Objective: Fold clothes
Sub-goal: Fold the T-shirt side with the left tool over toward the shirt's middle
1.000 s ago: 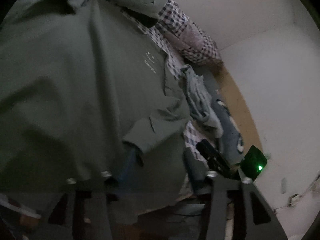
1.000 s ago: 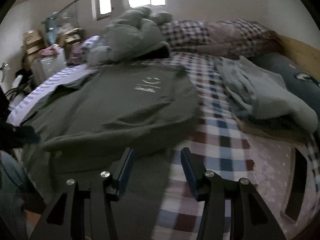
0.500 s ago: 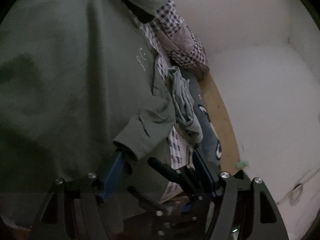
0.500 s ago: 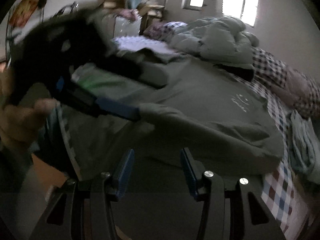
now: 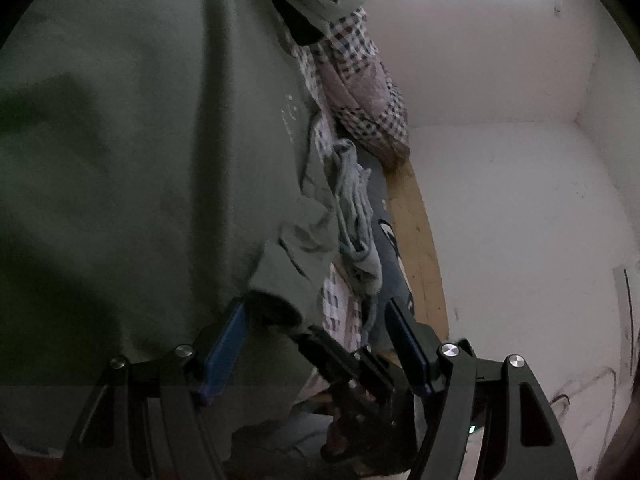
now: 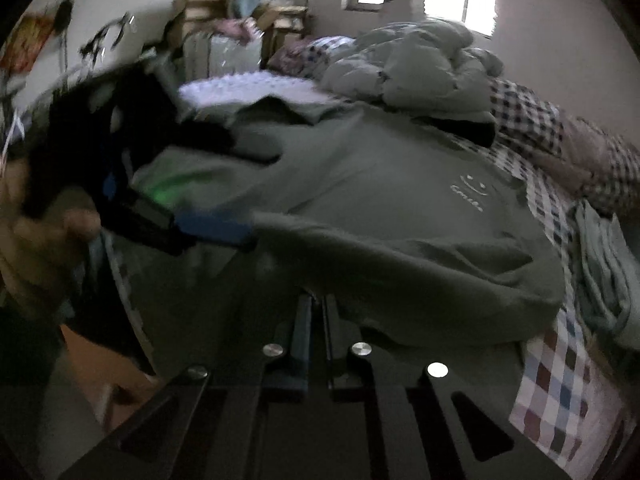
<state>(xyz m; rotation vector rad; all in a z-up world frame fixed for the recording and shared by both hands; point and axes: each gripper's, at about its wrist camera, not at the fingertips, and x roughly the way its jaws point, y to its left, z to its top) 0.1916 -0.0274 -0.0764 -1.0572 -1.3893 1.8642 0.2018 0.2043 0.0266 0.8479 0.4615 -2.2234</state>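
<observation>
A dark green sweatshirt (image 6: 380, 200) lies spread on the bed, with small white print on its chest. One sleeve is folded across the body, and its cuff (image 5: 276, 280) ends near the front edge. My left gripper (image 5: 316, 320) is open, the cuff lying just inside its left blue pad without being pinched. My right gripper (image 6: 316, 304) is shut on the sweatshirt's fabric near the lower hem. It shows in the left wrist view as a black tip (image 5: 320, 344) between the left fingers. In the right wrist view a hand (image 6: 44, 236) holds the left gripper, one blue finger (image 6: 216, 226) at the cuff.
A puffy pale quilt (image 6: 420, 64) and a checked pillow (image 6: 560, 140) lie at the head of the bed. A grey-blue garment pile (image 6: 608, 280) rests on the checked sheet (image 6: 560, 392) to the right. Boxes and clutter (image 6: 240, 20) stand at the back left. A wooden bed frame (image 5: 420, 232) runs along the white wall.
My right gripper swung left from the sheet side to the sweatshirt's lower edge, then closed its jaws on the fabric. My left gripper sank slightly and rolled, staying at the cuff.
</observation>
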